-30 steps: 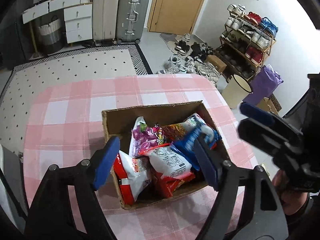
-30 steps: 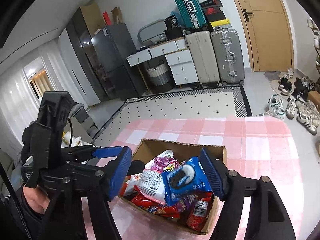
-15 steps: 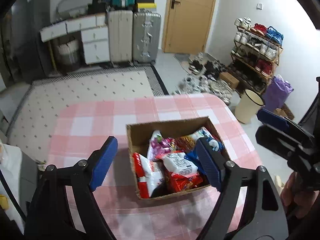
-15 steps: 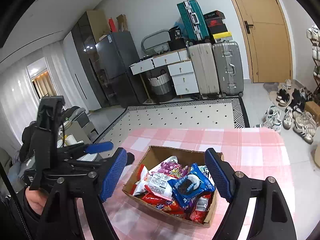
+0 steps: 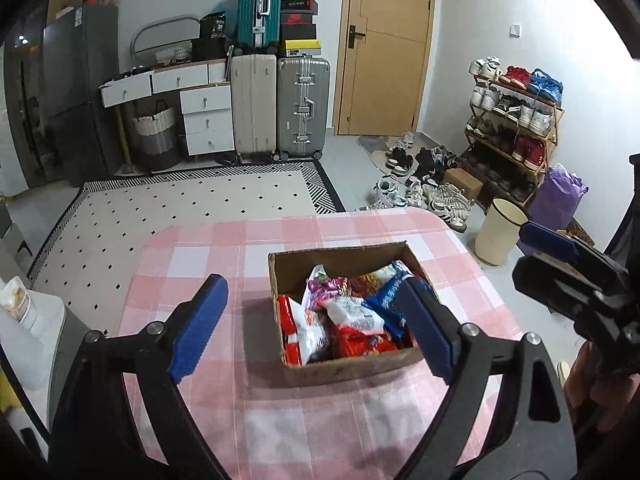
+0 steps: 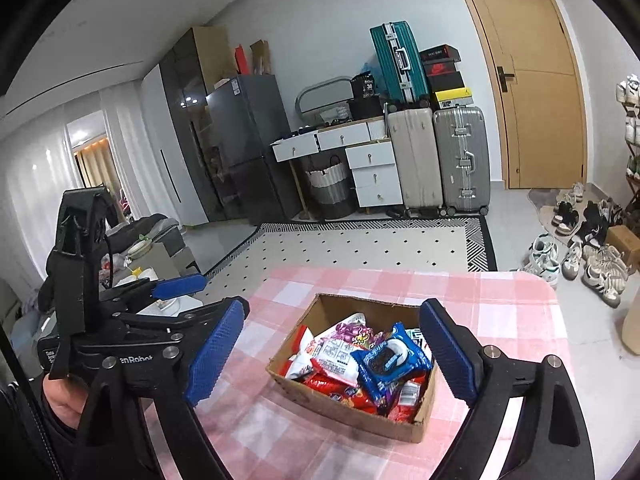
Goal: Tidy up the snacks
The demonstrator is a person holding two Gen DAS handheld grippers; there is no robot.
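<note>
Cardboard box [image 5: 352, 372] of snack packets sits on the pink checked tablecloth [image 5: 192, 256], ahead of and below both my tools. My left gripper [image 5: 316, 328] has just been opening; its blue jaws stand wide with nothing between them, the box's near left corner framed in the gap. My right gripper [image 6: 344, 354] has likewise just been opening and holds nothing. A blue cookie packet [image 6: 390, 364] lies on top of the pile. Everything seems packed, so I judge the best finish is lifting clear without brushing the box rim.
</note>
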